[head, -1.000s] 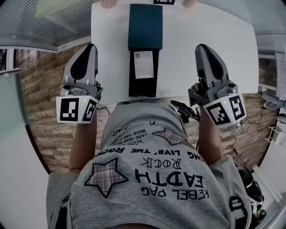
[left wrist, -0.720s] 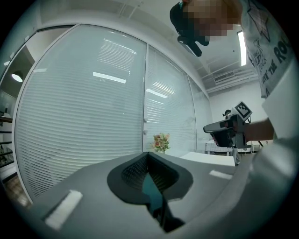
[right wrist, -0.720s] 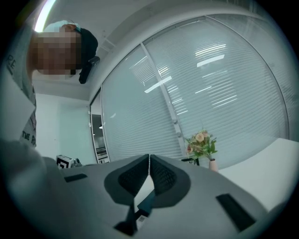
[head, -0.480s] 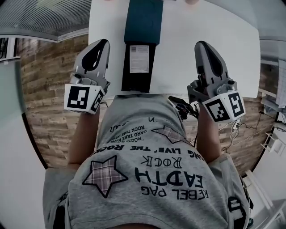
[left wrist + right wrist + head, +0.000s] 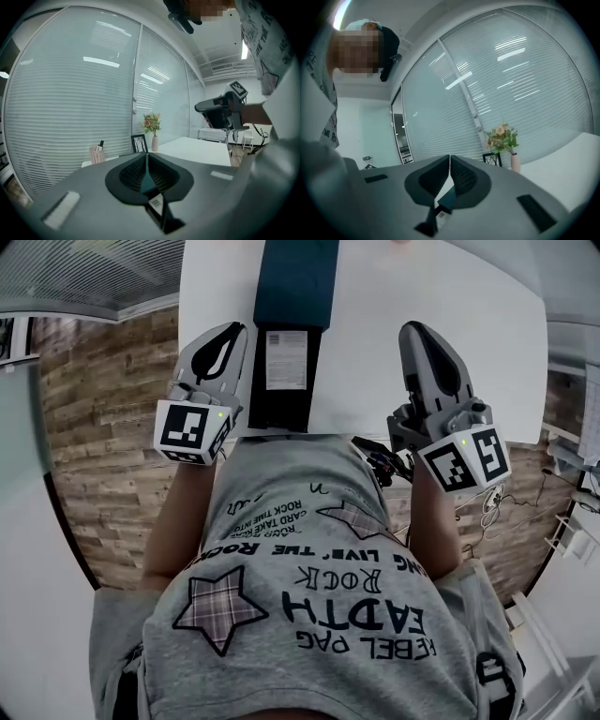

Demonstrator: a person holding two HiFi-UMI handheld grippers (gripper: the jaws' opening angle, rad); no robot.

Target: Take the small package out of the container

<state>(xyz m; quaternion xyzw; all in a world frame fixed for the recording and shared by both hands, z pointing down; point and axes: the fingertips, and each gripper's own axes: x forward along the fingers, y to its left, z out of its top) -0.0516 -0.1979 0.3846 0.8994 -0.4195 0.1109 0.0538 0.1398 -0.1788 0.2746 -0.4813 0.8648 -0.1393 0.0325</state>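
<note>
Both grippers are seen closed up and empty: the left gripper [image 5: 228,334] and right gripper [image 5: 419,334] are held at the near edge of the counter [image 5: 469,296], either side of the long dark container [image 5: 298,282]. A black, white-labelled piece [image 5: 287,360] at its near end is judged to be the small package. It is probably light, stiff and smooth-faced, and best pinched across its narrow sides.

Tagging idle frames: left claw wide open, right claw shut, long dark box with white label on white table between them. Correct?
No: the left claw is shut, not wide open; the left gripper view shows its jaws together, nothing between them. The rest holds: right claw shut, long dark box with white label on the white table between them.
</note>
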